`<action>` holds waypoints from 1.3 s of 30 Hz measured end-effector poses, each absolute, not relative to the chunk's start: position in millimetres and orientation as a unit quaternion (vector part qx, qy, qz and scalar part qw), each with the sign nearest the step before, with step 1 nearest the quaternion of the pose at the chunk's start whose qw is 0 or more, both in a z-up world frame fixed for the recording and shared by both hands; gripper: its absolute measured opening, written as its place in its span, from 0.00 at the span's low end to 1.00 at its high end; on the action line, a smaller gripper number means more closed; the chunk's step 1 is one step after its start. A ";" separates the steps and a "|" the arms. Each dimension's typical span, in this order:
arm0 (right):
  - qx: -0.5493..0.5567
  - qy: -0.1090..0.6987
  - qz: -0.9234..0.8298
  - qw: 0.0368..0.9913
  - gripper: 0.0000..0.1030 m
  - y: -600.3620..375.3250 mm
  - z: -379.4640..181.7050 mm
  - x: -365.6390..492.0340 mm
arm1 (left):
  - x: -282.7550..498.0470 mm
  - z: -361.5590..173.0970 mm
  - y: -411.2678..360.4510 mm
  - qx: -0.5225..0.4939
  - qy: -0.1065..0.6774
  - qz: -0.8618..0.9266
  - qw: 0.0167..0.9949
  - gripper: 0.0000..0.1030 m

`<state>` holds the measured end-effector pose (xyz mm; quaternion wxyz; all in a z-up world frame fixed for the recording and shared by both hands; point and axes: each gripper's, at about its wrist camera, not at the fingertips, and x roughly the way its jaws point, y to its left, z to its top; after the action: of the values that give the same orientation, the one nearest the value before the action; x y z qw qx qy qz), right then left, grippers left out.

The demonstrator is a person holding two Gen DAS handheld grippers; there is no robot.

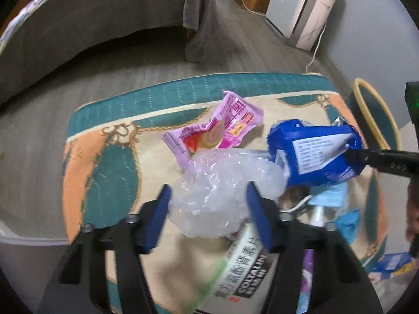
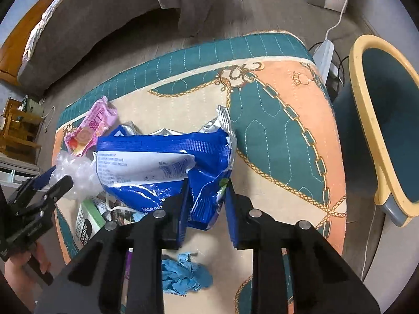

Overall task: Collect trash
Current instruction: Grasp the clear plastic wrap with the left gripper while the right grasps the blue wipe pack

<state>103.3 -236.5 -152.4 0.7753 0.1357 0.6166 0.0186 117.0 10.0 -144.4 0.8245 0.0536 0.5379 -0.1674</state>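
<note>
crumpled blue wipes packet (image 2: 167, 167) lifted over the rug, beside clear plastic wad (image 1: 222, 191) and pink wrapper (image 1: 214, 130).

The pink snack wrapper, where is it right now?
The pink snack wrapper lies on the patterned mat at its far side, behind the clear crumpled plastic and left of the blue wipes packet.

Glossy blue foil wrapper (image 2: 162, 162), crinkly clear plastic wad (image 1: 222, 191), quilted cloth rug (image 2: 275, 136) w/ matt finish

Bare rug (image 2: 275, 136) lies open toward two o'clock in the right wrist view, as far as the bin (image 2: 387, 120) beside its edge. Toward nine o'clock the way is crowded — blue wrapper (image 2: 157, 162), clear plastic wad (image 2: 76, 175), pink packet (image 2: 91, 128), green box (image 2: 86, 219) — with the blue glove (image 2: 183, 274) lying at six.
</note>
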 end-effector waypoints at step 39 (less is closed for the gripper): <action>0.167 0.457 -0.040 0.873 0.21 -367.9 -20.1 52.5 | 96.2 -10.7 -88.6 0.050 0.375 -0.229 0.897 0.18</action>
<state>52.5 -367.9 -20.1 0.8727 0.1666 0.4571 -0.0404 96.2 -88.6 -10.7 0.8969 0.0497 0.3753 -0.2286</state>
